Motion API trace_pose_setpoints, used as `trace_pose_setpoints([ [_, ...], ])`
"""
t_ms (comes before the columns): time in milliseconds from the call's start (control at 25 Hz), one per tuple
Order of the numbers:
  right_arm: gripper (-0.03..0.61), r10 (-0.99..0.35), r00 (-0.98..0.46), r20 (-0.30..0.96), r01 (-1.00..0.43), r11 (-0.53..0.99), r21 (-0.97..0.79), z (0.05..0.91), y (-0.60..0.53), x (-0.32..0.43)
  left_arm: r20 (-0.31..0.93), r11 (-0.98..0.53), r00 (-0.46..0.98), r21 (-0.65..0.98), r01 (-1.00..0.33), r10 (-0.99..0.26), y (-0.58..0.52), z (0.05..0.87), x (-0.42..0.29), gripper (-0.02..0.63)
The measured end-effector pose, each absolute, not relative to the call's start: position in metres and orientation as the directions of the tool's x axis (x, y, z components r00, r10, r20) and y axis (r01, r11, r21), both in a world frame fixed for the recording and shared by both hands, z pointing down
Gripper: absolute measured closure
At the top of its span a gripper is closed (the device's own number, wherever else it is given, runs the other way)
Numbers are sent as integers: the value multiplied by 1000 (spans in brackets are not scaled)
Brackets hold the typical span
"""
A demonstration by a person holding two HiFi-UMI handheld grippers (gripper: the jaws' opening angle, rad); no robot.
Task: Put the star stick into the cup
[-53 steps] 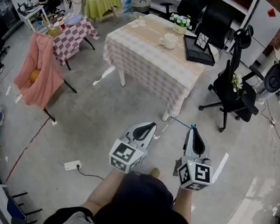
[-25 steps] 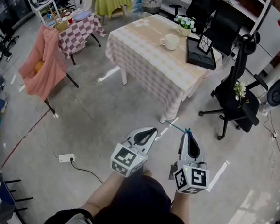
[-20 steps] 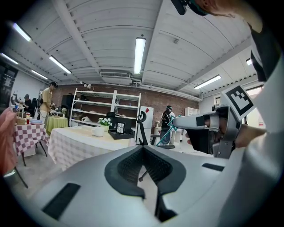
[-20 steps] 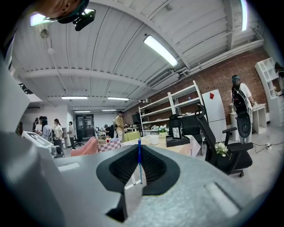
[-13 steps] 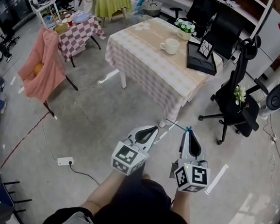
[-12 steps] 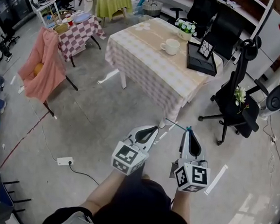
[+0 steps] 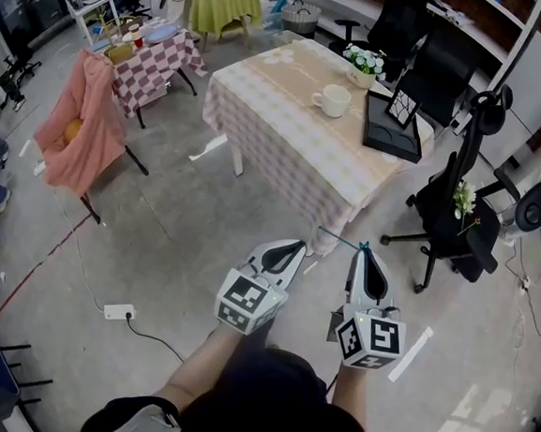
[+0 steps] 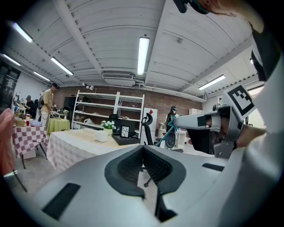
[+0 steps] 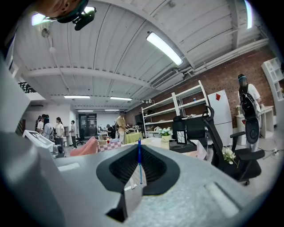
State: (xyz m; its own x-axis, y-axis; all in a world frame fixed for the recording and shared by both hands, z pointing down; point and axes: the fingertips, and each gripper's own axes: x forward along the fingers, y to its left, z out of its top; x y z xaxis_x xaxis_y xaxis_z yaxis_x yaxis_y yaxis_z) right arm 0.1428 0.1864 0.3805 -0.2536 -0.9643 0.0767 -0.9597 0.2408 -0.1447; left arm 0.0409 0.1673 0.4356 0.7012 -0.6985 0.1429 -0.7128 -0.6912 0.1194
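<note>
My left gripper (image 7: 290, 246) has its jaws pressed together with nothing between them. Just beside it, my right gripper (image 7: 363, 252) is clamped on the thin blue star stick (image 9: 139, 161), whose end pokes out past the tips above the floor. Well ahead, the white cup (image 7: 334, 100) stands on the checked table (image 7: 262, 97), near a black tray (image 7: 390, 141).

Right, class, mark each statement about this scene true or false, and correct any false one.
The right gripper holds the star stick. True.
The left gripper holds the cup. False: its fingers are shut on nothing; the cup stands on the table.
The star stick is in the cup. False: it is in the right gripper, short of the table.
The table also bears flowers, near the cup. True.
</note>
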Motion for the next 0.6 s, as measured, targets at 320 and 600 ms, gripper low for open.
trace_pose_setpoints([
  [320, 560, -966, -243, 85, -963, 230, -138, 379, 155, 159, 150, -691, 702, 126, -712, -696, 132, 432, 53, 603],
  [600, 560, -974, -210, 90, -968, 194, -157, 380, 124, 169, 163, -697, 709, 128, -705, -686, 102, 436, 56, 603],
])
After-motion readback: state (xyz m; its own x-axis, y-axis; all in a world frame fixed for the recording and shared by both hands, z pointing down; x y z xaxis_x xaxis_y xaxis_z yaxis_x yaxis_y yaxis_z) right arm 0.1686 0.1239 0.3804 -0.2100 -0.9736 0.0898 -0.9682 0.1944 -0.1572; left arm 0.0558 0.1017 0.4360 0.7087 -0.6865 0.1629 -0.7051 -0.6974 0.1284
